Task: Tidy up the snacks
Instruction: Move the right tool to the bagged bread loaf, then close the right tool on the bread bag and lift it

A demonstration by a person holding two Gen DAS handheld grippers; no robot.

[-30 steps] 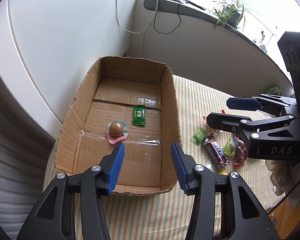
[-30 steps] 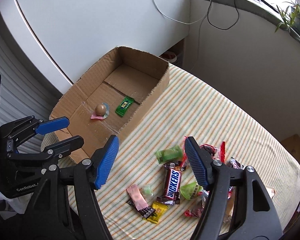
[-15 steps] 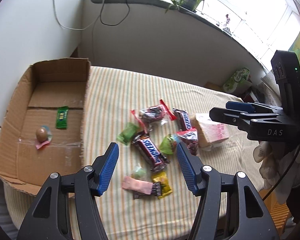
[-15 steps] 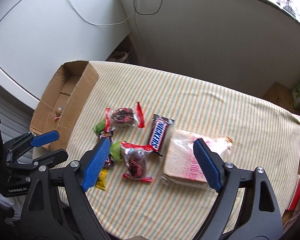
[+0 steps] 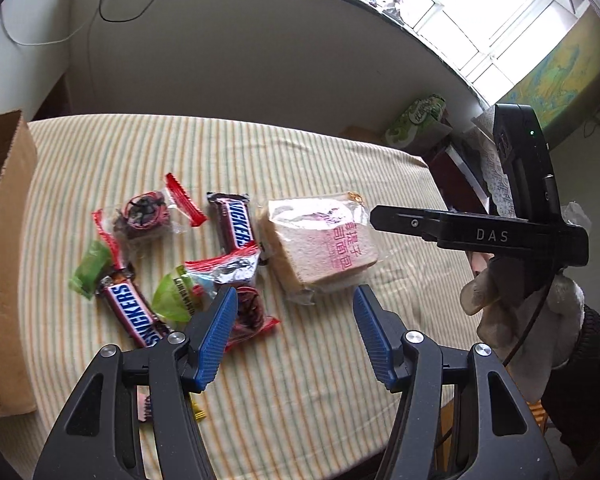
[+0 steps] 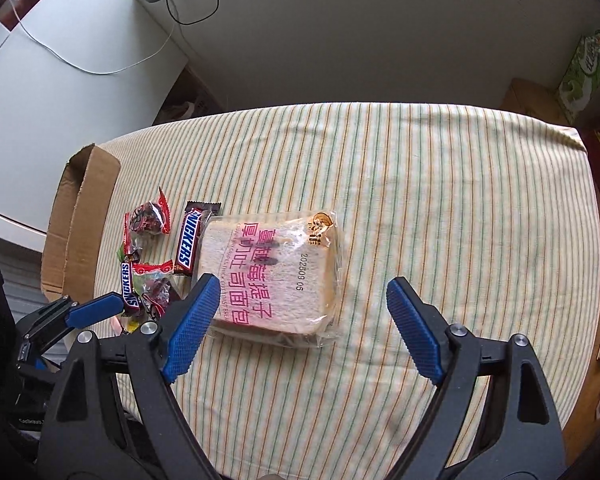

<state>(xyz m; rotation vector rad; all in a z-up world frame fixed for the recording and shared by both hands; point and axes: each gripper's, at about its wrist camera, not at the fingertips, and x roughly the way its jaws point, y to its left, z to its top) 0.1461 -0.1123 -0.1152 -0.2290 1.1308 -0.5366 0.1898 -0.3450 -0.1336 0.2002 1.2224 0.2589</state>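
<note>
Striped tablecloth (image 6: 420, 200) now fills view; cardboard box (image 5: 4, 240) slid leftward.

Daylight pours in from the window (image 5: 480, 28) above my left view, blown out to white there. The striped cloth (image 6: 440, 208) is evenly bright, with soft shadows beside the bread bag (image 6: 272, 272), whose plastic glints. Both fisheye views bend and darken at the corners; focus is sharp.

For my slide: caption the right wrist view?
Open right tongs hover over bagged bread on striped tablecloth.
</note>
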